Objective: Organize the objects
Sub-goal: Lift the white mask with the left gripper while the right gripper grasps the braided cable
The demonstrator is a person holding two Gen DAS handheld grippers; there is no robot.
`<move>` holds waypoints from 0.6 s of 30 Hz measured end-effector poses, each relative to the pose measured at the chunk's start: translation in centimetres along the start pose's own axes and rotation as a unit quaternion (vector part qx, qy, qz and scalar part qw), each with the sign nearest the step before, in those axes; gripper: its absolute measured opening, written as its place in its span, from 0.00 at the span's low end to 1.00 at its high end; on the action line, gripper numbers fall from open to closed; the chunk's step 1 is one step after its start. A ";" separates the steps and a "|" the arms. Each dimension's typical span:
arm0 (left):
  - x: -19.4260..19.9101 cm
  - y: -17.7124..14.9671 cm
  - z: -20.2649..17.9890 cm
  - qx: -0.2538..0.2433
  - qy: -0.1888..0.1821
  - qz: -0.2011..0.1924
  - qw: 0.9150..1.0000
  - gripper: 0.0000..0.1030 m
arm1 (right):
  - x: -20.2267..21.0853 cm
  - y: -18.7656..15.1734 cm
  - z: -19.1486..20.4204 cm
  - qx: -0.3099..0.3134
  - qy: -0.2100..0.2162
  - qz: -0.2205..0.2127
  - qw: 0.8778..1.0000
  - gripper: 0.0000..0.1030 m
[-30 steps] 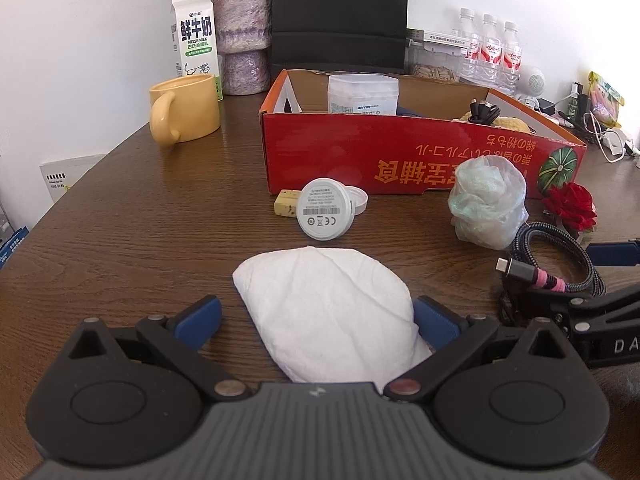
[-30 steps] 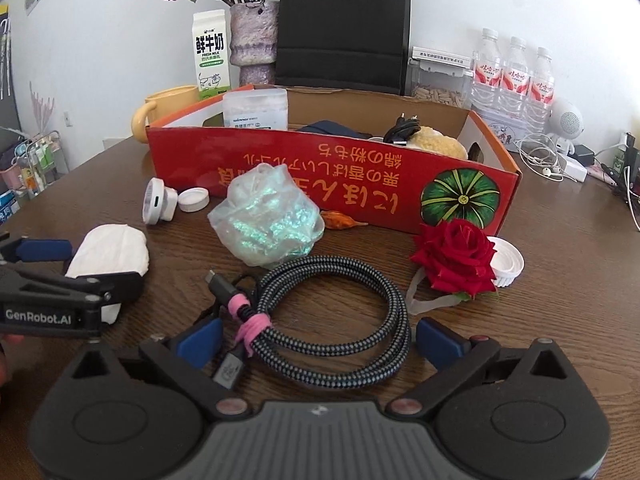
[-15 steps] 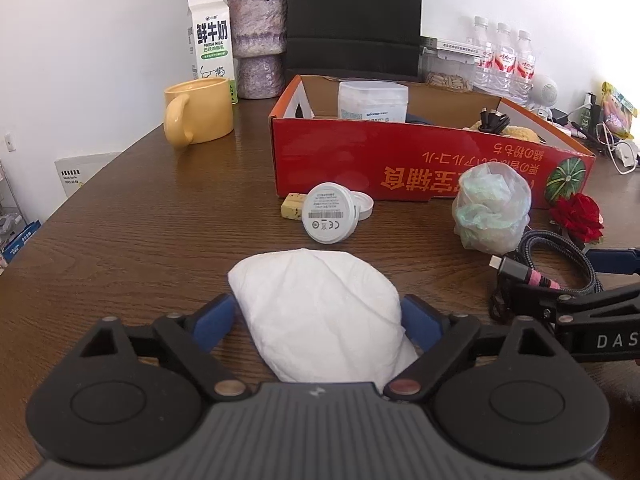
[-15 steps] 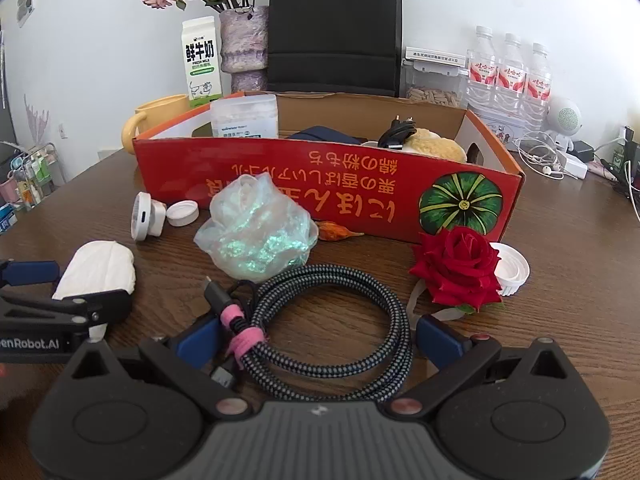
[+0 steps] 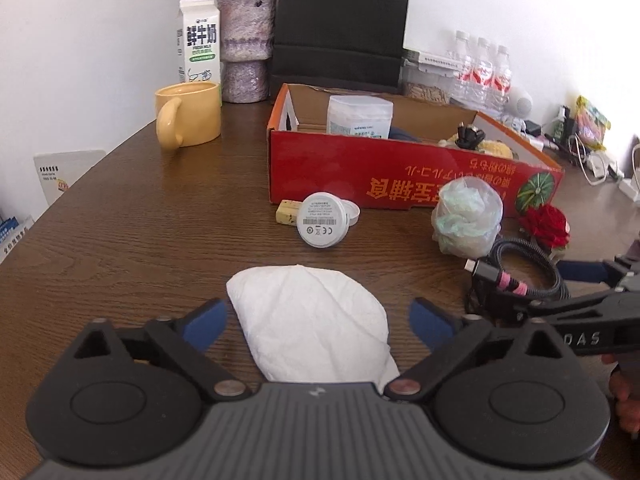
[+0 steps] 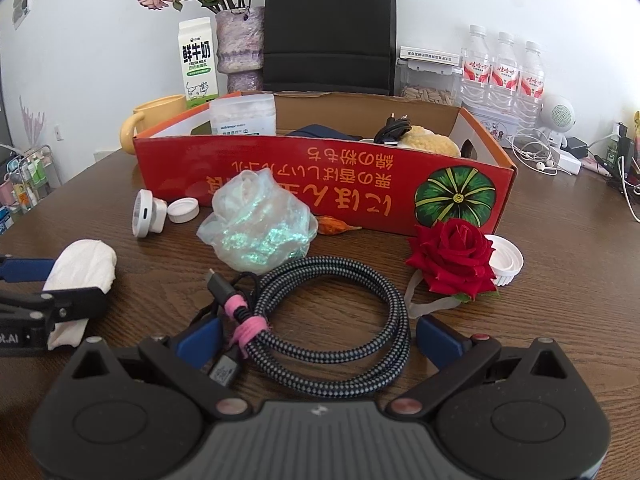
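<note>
Left tongs (image 5: 316,316) spread wide, jaws having just reopened after a brief narrowing; the white folded cloth (image 5: 312,320) lies flat on the bench (image 5: 140,240) between the blue pads with a gap either side, so straddled but not gripped. Right tongs (image 6: 316,334) likewise spread, bracketing the near arc of the coiled braided cable (image 6: 320,320), pads clear of it as far as I can tell; nothing held by either. Both tools angle down toward their targets, which reads as two pickups lined up at once. Largest item: the red cardboard box (image 6: 280,184), open-topped, at the back of the loose clutter, already holding a clear plastic container (image 6: 244,116), a dark plug lead and something yellow; likely the collecting place, hence the small things strewn just in front of it. Next in size: the crumpled iridescent film ball (image 6: 256,224), just behind the cable. Then the red artificial rose (image 6: 452,256), leaning against a white ribbed cap (image 6: 506,260). Smaller: a round white device (image 5: 322,226) propped on edge near the box front, a white lid touching it, a small yellowish block beside it. Yellow mug (image 5: 188,114) and milk carton (image 5: 200,40) stand well apart, probably not part of the sort.
</note>
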State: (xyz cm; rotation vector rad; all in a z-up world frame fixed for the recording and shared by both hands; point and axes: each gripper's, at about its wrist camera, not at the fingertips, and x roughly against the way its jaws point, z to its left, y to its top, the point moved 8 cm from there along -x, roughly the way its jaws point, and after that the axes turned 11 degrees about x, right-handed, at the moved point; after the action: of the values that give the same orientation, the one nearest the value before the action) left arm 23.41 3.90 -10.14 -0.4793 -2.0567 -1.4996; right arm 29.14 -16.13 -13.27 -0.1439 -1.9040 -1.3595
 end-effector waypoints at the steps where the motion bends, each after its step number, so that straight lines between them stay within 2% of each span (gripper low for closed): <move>1: 0.1 0.2 -0.1 0.011 0.006 -0.002 1.000 1.00 | 0.0 0.0 0.0 0.000 0.000 0.000 1.000 1.00; 3: 0.2 0.4 -0.5 0.026 0.016 -0.005 1.000 1.00 | 0.0 0.0 0.0 0.000 0.000 0.000 1.000 1.00; 7: -0.4 0.5 0.0 0.067 0.083 -0.008 0.994 1.00 | 0.0 0.0 0.0 0.000 0.000 0.000 1.000 1.00; 9: -0.8 0.3 0.3 0.082 0.098 -0.002 0.992 1.00 | 0.0 0.0 0.0 0.000 0.000 0.000 1.000 1.00; 13: -1.7 -0.6 0.0 0.062 0.113 0.015 0.992 1.00 | 0.0 0.0 0.0 0.000 0.000 0.000 1.000 1.00; 15: -1.9 -0.8 -0.1 0.044 0.125 0.008 0.991 1.00 | 0.0 0.0 0.0 0.000 0.000 0.000 1.000 1.00; 18: -1.9 -0.9 -0.1 0.041 0.122 0.002 0.992 1.00 | 0.0 0.0 0.0 0.000 0.000 0.000 1.000 1.00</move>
State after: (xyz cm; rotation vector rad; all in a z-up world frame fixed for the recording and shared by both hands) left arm 24.42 3.54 -12.01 -0.2545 -1.9155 -1.3891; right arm 29.15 -16.12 -13.29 -0.1440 -1.9037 -1.3597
